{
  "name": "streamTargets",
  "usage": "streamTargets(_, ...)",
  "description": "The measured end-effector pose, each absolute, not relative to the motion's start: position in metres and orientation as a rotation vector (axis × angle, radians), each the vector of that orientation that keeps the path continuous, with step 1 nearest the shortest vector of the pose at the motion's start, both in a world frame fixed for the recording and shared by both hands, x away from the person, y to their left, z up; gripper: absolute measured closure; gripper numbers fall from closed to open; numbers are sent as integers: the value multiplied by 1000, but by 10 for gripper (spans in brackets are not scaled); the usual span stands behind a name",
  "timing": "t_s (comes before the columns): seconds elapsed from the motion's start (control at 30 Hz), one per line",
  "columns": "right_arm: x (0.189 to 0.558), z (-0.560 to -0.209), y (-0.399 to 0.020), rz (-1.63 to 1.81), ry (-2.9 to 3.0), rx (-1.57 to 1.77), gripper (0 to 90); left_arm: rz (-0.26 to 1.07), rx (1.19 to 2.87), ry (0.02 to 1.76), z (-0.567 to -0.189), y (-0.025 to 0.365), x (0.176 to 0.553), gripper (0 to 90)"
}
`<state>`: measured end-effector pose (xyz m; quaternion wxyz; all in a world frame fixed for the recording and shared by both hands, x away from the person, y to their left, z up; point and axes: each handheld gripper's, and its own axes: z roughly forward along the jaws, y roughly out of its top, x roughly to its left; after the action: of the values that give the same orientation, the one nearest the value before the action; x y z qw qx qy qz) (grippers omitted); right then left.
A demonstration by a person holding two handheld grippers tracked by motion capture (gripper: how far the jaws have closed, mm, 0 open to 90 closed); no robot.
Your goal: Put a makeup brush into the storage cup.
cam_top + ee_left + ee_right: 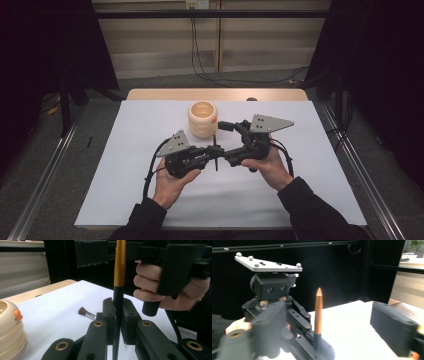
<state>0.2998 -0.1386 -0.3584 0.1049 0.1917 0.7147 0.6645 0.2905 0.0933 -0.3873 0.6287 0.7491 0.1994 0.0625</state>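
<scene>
A slim brush (119, 267), its handle black below and gold above, stands upright with the pointed tip (319, 291) up. My left gripper (117, 312) is shut on the black part. In the high view it (214, 151) sits at mid-table, held from the left. My right gripper (328, 315) is open, its jaws standing wide on either side of the gold handle without touching it; in the high view it (225, 141) faces the left one. A cream ribbed pot (202, 119) stands just behind the grippers.
A second small brush head (83, 312) with a silver ferrule lies on the white sheet (150, 190) beyond my left jaws. The pot (10, 325) has an orange mark. A small dark object (252, 99) sits at the wooden far edge. Metal rails flank the table.
</scene>
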Motion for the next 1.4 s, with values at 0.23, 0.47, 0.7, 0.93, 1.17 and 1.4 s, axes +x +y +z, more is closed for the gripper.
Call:
streamTargets(0.23, 300, -359, -140, 1945, 2092, 573, 0, 159, 1724, 460, -386, 96, 291, 836)
streamTargets(0.47, 297, -362, -141, 1872, 2090, 604, 0, 182, 1717, 484, -383, 101, 292, 836)
streamTargets(0.7, 290, -363, -158, 1808, 2010, 668, 0, 179, 1709, 493, -380, 105, 293, 836)
streamTargets(0.93, 281, -374, -179, 1746, 1976, 732, 0, 200, 1723, 495, -378, 107, 294, 836)
streamTargets(1.17, 269, -381, -193, 1726, 1940, 778, 0, 200, 1712, 517, -377, 111, 296, 836)
streamTargets(1.4, 262, -385, -209, 1684, 1941, 811, 0, 223, 1705, 536, -374, 117, 300, 837)
